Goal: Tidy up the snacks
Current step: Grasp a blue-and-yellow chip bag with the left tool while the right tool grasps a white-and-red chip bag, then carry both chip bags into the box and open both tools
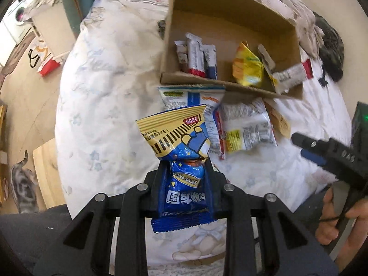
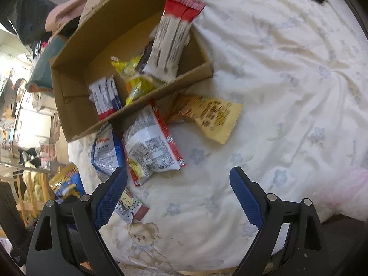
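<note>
The left gripper (image 1: 184, 161) is clamped on a blue-and-yellow snack bag (image 1: 181, 151), with the cardboard box (image 1: 230, 85) just ahead of it. The right gripper (image 2: 179, 179) hangs wide apart over the bedspread (image 2: 287, 92) — 3 loose packets, including a white-and-red packet (image 2: 151, 147), lie just ahead of its fingers.

Left wrist view: looks forward and down along its fingers, close over the bed (image 1: 103, 115), toward the cardboard box (image 1: 195, 81). Right wrist view: same downward aim, from the right. Both share the cardboard box (image 2: 69, 105) and the loose packets beside it.
</note>
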`<act>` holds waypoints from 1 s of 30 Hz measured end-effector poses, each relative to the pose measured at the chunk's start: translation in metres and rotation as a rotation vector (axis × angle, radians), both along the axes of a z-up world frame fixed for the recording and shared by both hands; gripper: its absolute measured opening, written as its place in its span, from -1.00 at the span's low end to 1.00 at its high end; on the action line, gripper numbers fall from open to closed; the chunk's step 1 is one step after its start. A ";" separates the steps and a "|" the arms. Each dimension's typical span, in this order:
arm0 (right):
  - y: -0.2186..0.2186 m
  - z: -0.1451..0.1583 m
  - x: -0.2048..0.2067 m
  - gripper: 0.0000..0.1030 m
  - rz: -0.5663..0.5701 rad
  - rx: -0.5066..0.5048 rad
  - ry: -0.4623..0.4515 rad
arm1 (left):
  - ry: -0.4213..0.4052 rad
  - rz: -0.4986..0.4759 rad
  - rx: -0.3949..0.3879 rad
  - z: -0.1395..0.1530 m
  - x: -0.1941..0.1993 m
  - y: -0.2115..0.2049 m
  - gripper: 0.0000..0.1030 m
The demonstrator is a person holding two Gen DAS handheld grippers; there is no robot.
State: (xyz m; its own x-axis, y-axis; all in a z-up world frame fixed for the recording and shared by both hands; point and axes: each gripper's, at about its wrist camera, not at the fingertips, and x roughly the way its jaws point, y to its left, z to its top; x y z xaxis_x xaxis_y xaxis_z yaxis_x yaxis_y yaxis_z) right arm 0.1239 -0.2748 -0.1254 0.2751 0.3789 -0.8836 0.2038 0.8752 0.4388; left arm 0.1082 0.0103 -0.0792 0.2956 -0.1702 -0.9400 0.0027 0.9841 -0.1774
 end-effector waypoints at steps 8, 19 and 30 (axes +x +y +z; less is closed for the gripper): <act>0.023 -0.037 0.039 0.79 0.015 0.053 0.096 | -0.040 0.009 -0.001 0.005 0.003 -0.008 -0.54; 0.056 -0.049 0.050 -0.33 0.122 0.085 0.080 | -0.012 0.031 -0.053 -0.001 0.008 -0.003 -0.54; 0.019 0.004 -0.004 -0.62 0.113 0.070 -0.010 | -0.039 0.054 -0.060 0.006 0.006 0.001 -0.54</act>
State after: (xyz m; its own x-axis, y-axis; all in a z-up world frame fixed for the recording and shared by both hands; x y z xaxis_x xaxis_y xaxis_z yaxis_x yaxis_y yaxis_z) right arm 0.1199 -0.2563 -0.1214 0.2358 0.4686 -0.8514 0.1012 0.8595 0.5011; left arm 0.1143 0.0114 -0.0731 0.3418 -0.2083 -0.9164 -0.0422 0.9707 -0.2364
